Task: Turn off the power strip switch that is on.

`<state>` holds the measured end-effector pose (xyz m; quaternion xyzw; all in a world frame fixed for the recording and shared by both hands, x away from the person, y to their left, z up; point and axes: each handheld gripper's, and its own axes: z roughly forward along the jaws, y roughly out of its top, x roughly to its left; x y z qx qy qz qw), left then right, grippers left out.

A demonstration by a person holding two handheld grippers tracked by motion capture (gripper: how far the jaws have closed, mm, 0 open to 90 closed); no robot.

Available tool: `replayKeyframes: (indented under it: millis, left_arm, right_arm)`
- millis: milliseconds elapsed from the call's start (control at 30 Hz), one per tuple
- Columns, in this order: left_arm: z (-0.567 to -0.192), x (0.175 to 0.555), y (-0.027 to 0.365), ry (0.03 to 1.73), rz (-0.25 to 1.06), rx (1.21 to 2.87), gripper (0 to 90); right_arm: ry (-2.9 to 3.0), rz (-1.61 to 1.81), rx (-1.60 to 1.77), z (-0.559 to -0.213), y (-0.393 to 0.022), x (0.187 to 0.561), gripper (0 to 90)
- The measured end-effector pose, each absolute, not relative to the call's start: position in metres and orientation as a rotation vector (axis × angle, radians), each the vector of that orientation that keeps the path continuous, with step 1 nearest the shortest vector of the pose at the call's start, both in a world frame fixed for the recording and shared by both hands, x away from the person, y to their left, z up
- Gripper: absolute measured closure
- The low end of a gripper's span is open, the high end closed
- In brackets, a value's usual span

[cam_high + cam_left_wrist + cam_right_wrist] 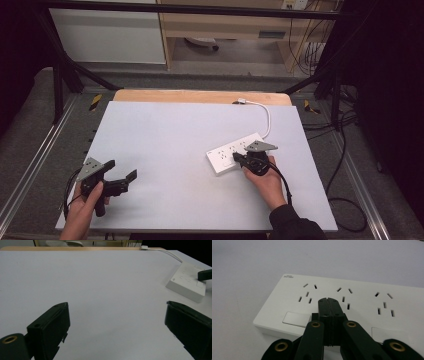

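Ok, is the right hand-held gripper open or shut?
Shut: the right hand-held gripper has its jaws pressed together over the power strip, nothing between them.

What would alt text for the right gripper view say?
The right gripper, its black jaws closed together, sits over a white power strip on a pale table. The strip shows three socket groups and a flat rectangular switch.

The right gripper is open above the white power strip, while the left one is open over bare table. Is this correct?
Not quite: the right gripper is shut, jaws pressed together over the power strip, as the right gripper view shows. The left gripper is indeed open over bare table.
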<state>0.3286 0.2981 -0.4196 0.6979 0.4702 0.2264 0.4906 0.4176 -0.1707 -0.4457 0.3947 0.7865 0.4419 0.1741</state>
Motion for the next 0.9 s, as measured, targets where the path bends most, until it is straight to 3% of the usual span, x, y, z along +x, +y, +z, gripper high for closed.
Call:
replayKeyframes:
  millis: [900]
  left_arm:
    - [-0.4217,0.3294,0.2978,1.153,0.548,1.690,6.0]
  right_arm:
    - [2.178,1.323,1.117,-0.4401,-0.1755,0.4170,86.6]
